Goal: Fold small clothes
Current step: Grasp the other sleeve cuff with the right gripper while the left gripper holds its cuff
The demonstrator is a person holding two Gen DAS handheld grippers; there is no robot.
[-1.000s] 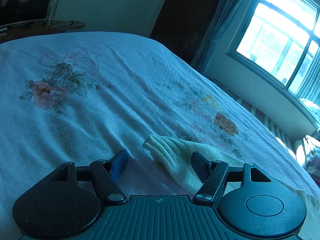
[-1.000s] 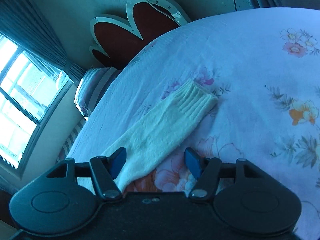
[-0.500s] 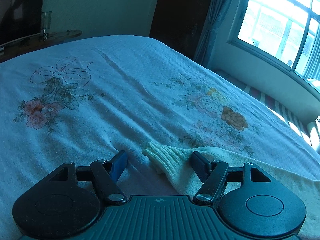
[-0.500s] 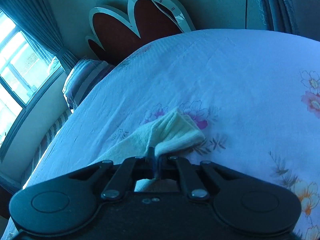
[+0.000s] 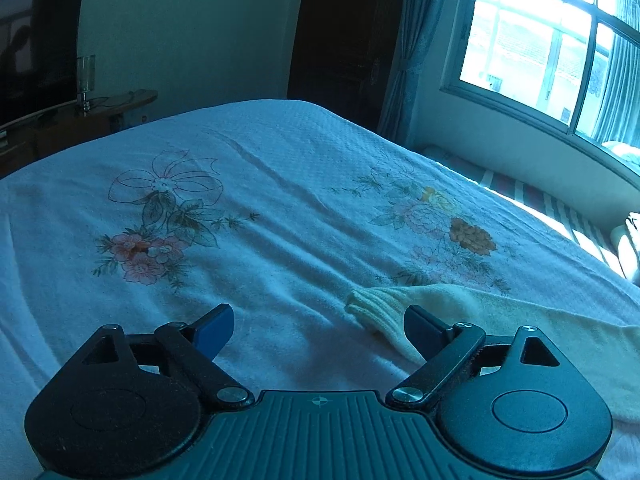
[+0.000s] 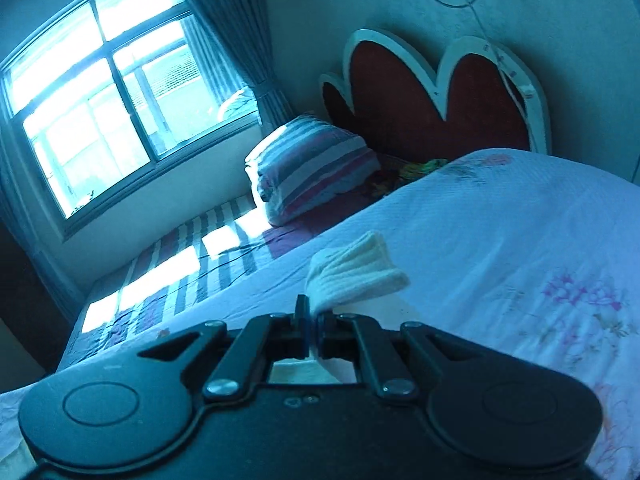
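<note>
A pale yellow sock (image 5: 500,312) lies on the floral bedspread (image 5: 280,220), its ribbed cuff pointing left. My left gripper (image 5: 320,324) is open just above the bed, its right finger at the cuff and the left finger over bare bedspread. In the right wrist view my right gripper (image 6: 310,320) is shut on the sock (image 6: 356,272) and holds that end lifted off the bed, the fabric fanning out past the fingertips.
A striped pillow (image 6: 312,168) and a dark red headboard (image 6: 440,108) stand at the bed's head. Windows (image 5: 540,40) with curtains run along one side. A television (image 5: 36,40) and a wooden shelf (image 5: 100,108) stand beyond the bed's foot.
My right gripper shut on one end of the sock and lifted it off the bed. My left gripper stayed open and shifted a little left of the cuff.
</note>
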